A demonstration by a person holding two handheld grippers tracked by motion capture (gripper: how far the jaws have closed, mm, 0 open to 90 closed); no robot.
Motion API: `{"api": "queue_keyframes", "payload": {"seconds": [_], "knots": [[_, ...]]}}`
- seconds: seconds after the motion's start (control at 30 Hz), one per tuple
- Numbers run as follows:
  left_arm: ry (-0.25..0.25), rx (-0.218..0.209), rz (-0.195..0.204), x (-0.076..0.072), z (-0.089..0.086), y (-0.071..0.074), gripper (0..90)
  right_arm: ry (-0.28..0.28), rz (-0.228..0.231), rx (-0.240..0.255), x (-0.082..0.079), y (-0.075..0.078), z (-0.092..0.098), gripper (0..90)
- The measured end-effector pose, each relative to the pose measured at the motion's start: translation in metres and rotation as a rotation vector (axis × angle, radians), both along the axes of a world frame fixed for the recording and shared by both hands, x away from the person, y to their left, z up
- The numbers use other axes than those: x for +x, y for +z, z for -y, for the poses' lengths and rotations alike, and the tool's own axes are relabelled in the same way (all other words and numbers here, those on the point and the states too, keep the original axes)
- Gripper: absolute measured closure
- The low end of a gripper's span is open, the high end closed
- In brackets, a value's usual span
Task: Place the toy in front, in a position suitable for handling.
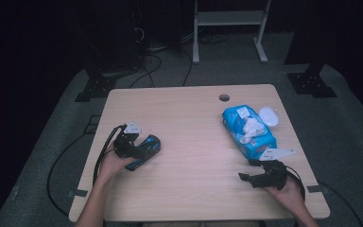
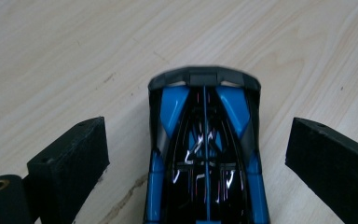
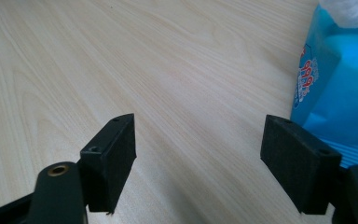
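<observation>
Blue-and-black toy car (image 2: 205, 154) straddled by the spread jaws of the left gripper (image 2: 200, 154), untouched on either side.

Resting on the pale wooden table (image 1: 184, 142) at its left side, long axis running along the gripper's reach, grey end pointing away from the hand, toward the table's far right in the high view. Across the table, a soft blue wipes packet (image 1: 248, 132) lying flat, white tissue bunched out of its top opening, small white oval lid (image 1: 269, 116) just beside. Right gripper (image 3: 200, 158) near the packet's nearer end, jaws wide apart, gripping nothing.

Lit tabletop — surroundings dark, soft.
</observation>
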State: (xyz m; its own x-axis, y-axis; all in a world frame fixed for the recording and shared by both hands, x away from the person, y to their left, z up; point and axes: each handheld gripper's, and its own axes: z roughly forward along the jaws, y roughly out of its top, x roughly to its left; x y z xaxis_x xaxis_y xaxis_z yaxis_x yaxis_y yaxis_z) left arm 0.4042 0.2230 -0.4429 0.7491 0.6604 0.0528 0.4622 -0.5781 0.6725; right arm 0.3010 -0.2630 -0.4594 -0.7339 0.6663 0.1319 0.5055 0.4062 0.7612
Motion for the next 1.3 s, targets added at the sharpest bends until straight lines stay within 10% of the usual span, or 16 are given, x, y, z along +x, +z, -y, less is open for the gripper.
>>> {"api": "queue_keyframes", "payload": {"seconds": [0.7,1.3], "knots": [[-0.037,0.078,-0.113,0.005,-0.001,-0.02,14.9,0.005,0.0,-0.007,-0.001,0.0,0.0,25.5],[-0.073,0.105,-0.104,0.002,0.002,-0.016,25.8,0.007,0.004,-0.01,-0.001,0.0,0.0,25.5]]}}
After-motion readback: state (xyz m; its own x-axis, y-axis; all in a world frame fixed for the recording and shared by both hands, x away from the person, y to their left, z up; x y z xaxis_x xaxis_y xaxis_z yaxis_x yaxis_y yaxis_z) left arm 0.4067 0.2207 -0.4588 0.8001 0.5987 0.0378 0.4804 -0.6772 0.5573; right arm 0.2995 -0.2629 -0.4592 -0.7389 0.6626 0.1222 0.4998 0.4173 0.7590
